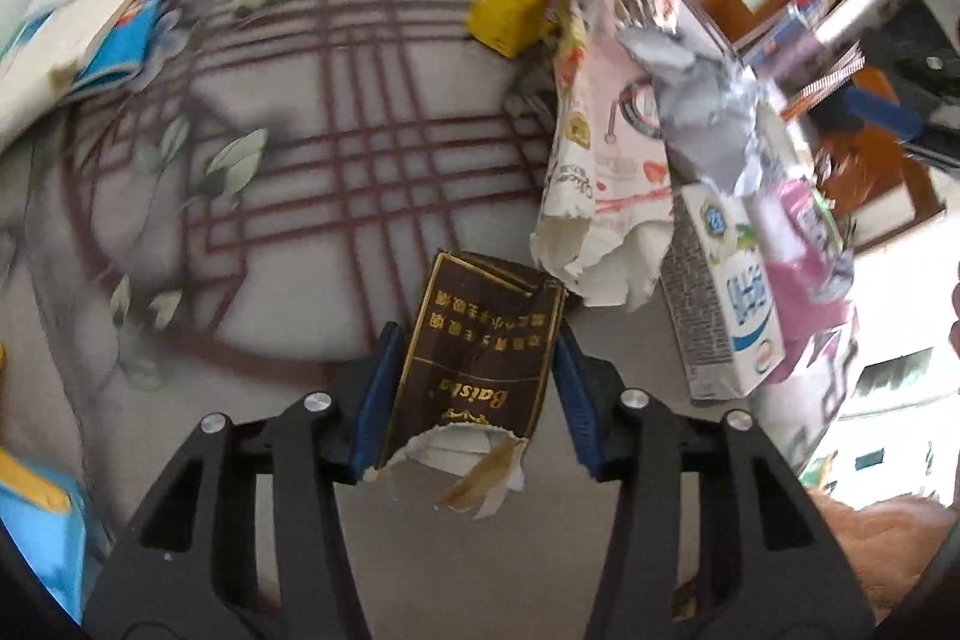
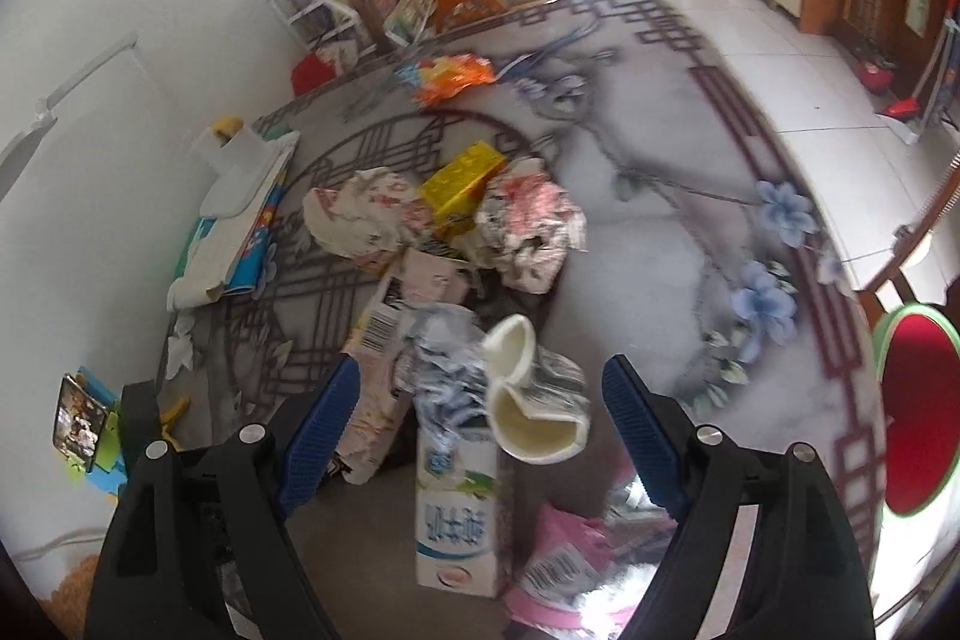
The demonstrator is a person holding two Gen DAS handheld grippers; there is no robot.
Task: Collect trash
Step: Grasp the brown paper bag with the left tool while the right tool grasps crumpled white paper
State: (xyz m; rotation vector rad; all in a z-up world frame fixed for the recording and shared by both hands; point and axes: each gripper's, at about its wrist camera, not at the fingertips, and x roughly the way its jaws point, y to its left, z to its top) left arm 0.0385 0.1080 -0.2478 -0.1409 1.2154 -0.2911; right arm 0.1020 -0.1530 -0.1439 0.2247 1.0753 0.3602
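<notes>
A: Trash status? Where's the brown packet (image 1: pixel 474 370)?
B: Lower centre of the left wrist view, between the blue pads of the left claw (image 1: pixel 474 388). Left pad (image 1: pixel 375 394) touches its edge; right pad sits just beside the other edge, can't tell if it presses. Bottom end is torn.
A: Other litter?
B: Milk carton (image 1: pixel 729 304), floral paper bag (image 1: pixel 600 172) and crumpled foil (image 1: pixel 696 100) at right of that frame, yellow box (image 1: pixel 507 7) above. All on the patterned rug (image 1: pixel 300 160).
A: Right side?
B: Right claw (image 2: pixel 480 424) spread wide, holding nothing, above the pile. Same carton (image 2: pixel 456 514) bottom centre, bent paper cup (image 2: pixel 522 400) above it, pink wrapper (image 2: pixel 570 550) lower right.
</notes>
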